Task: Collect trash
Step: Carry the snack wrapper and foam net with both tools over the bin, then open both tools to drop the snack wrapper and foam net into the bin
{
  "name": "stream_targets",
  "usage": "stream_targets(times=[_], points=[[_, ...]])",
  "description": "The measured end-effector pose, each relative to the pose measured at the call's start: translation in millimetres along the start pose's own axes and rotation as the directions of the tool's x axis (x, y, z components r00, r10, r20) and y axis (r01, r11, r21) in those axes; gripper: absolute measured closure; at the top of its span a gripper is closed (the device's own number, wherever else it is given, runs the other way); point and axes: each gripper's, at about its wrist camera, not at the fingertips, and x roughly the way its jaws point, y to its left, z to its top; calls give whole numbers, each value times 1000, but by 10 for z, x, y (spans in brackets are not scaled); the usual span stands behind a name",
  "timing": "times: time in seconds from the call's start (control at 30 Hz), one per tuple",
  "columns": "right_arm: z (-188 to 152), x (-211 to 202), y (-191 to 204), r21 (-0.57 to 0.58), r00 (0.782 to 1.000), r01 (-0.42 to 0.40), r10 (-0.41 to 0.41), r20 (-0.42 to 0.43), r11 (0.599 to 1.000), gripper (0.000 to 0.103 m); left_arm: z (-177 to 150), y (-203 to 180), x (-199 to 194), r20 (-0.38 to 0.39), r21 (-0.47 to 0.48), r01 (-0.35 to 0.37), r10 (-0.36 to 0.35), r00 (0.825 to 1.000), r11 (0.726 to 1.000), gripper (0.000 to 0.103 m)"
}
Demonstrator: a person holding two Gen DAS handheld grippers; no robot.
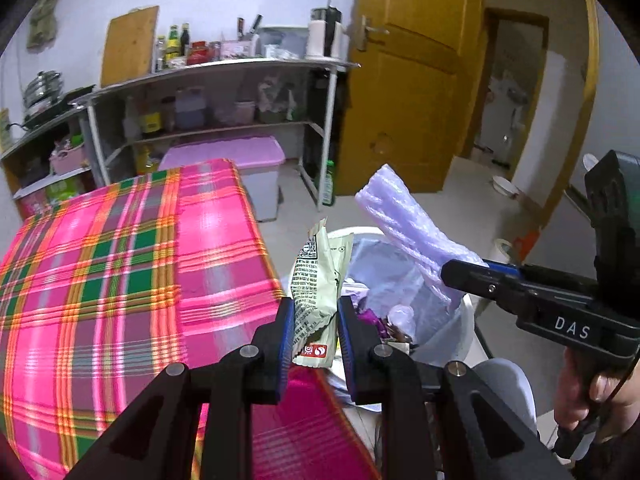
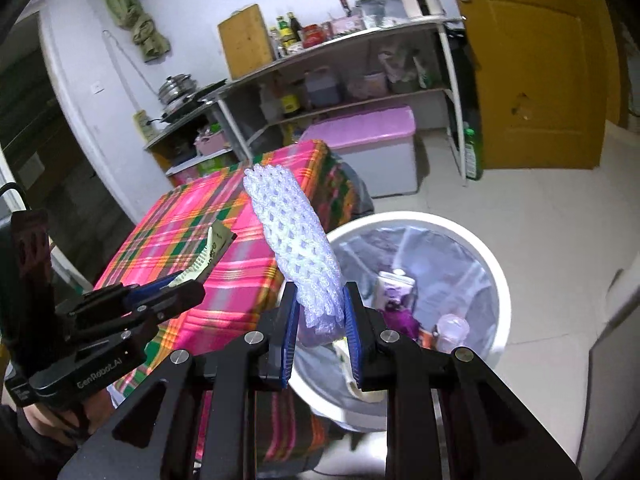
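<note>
- Left gripper (image 1: 314, 326) is clamped on a crumpled pale-green printed snack wrapper (image 1: 318, 288), which stands up between its blue pads, at the edge of the table draped in a pink, green and orange plaid cloth (image 1: 120, 260).
- Right gripper (image 2: 322, 326) is pinched on a white foam mesh fruit sleeve (image 2: 294, 248), held by its lower end with the rest sticking up and leaning left.
- Both pieces of trash are in the air, close to the round white-rimmed trash bin with a translucent plastic liner (image 2: 494, 264) that stands on the floor beside the table.
- Risk: from the left wrist view the wrapper seems to hang over the table edge and the bin's near rim, so letting go now could drop it on the cloth or down the gap.
- Risk: the foam sleeve is light and long; released while tilted, it could catch on the rim and tip outside.
- Risk: the two grippers are near each other, so a crossing move over the bin could knock them together.
- Bin contents: a purple-labelled pouch (image 2: 394, 288), something purple (image 2: 404, 320), a pale clear plastic piece (image 2: 452, 330) and scraps I cannot identify.
</note>
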Motion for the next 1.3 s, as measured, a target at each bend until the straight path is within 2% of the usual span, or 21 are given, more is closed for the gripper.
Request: stream_targets(times=[0.33,0.67,0.77,0.83,1.0,1.3], points=[[-98,250,-376,71,995,62,-56,-78,996,80,-14,-104,497,-103,15,69,-67,992,997,81],[-169,415,-619,102,985,108,-93,-144,989,78,-7,-224,952,-200,21,113,-107,974,993,81],[-194,442,-650,102,983,119,-102,-154,988,68,6,-250,1056,-218,25,119,-111,970,993,80],[-206,443,-659,101,982,119,-102,-157,988,54,9,-258,1111,-229,21,124,-116,966,992,78],[-208,373,-629,92,985,113,-100,-139,989,53,3,-255,1113,-226,7,132,-127,966,991,69],[-150,117,-417,56,991,114,-110,-73,992,53,23,-274,818,-165,4,139,-137,977,990,69]])
